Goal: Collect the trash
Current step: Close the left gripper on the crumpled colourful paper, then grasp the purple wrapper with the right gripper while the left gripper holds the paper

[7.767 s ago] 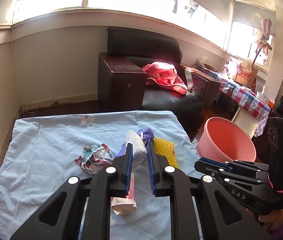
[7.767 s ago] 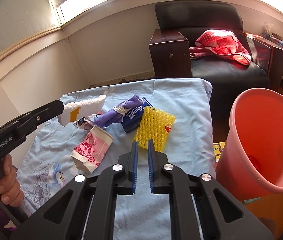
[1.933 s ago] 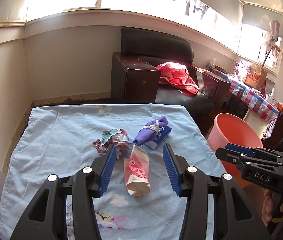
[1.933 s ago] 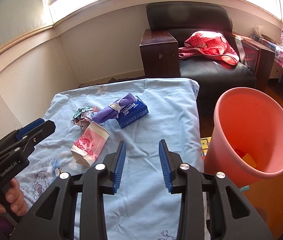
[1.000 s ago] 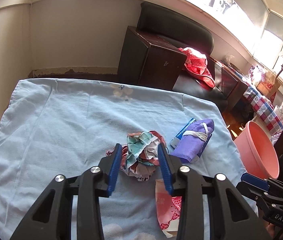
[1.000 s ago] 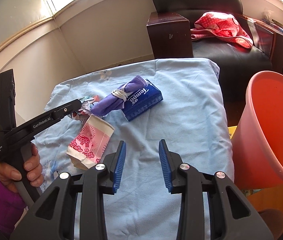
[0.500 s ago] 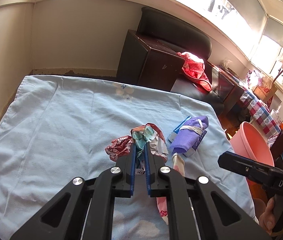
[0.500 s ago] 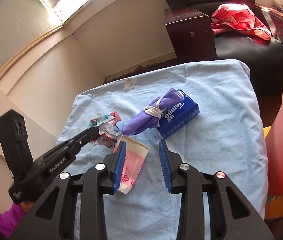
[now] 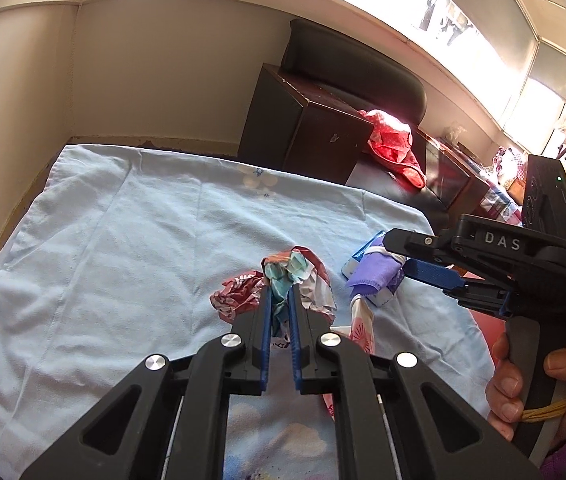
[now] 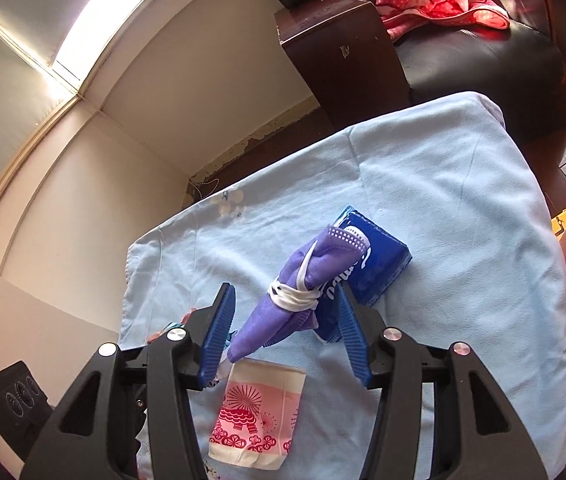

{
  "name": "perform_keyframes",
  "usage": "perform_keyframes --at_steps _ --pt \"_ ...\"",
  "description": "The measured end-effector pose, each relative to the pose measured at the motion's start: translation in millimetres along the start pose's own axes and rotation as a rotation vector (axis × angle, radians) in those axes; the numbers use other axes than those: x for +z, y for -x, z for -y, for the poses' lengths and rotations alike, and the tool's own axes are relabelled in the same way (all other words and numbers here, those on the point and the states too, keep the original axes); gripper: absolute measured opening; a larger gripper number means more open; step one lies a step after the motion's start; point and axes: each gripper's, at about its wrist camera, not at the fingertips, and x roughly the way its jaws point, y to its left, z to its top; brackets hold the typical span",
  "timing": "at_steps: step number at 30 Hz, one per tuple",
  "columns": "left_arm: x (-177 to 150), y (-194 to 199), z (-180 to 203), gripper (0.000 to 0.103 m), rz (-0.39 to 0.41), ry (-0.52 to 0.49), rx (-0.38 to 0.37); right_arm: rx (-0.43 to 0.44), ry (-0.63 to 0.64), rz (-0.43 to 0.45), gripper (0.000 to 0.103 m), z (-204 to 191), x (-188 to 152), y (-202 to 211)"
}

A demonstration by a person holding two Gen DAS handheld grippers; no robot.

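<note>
Our left gripper [image 9: 279, 300] is clamped on the crumpled wrapper [image 9: 283, 280] at centre frame; our right gripper [image 10: 283, 320], jaws opening, straddles the purple cloth [image 10: 303, 284].

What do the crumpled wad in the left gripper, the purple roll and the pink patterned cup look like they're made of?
Crumpled wad: printed paper or thin wrapper, judging by its sharp creases; hard to say which.
Purple roll: soft woven or nonwoven cloth, matte, bound with a white elastic band.
Pink patterned cup: paper, flattened, with a matte cream surface and printed pink design.

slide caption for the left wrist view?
Left gripper shut on crumpled wrapper; right gripper over purple cloth.
</note>
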Motion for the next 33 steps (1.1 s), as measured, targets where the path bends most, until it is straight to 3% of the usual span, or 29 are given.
perform_keyframes --at_steps 3,5,12,33 --pt "-0.5 1.1 -1.0 0.007 0.001 0.0 0.002 -0.015 0.035 -0.018 0.05 -4.4 -3.0 -8.5" --pt "-1.1 2.7 -1.3 0.007 0.001 -0.001 0.001 -0.022 0.071 -0.019 0.036 -8.2 -6.3 -9.1" --pt "-0.5 10.7 -0.5 0.007 0.015 -0.003 0.011 -0.004 0.094 0.007 0.027 -6.1 -15.1 7.9" --pt "-0.3 49.2 34.1 0.007 0.078 -0.075 0.077 -0.112 0.323 0.186 0.027 -7.2 -55.3 106.0"
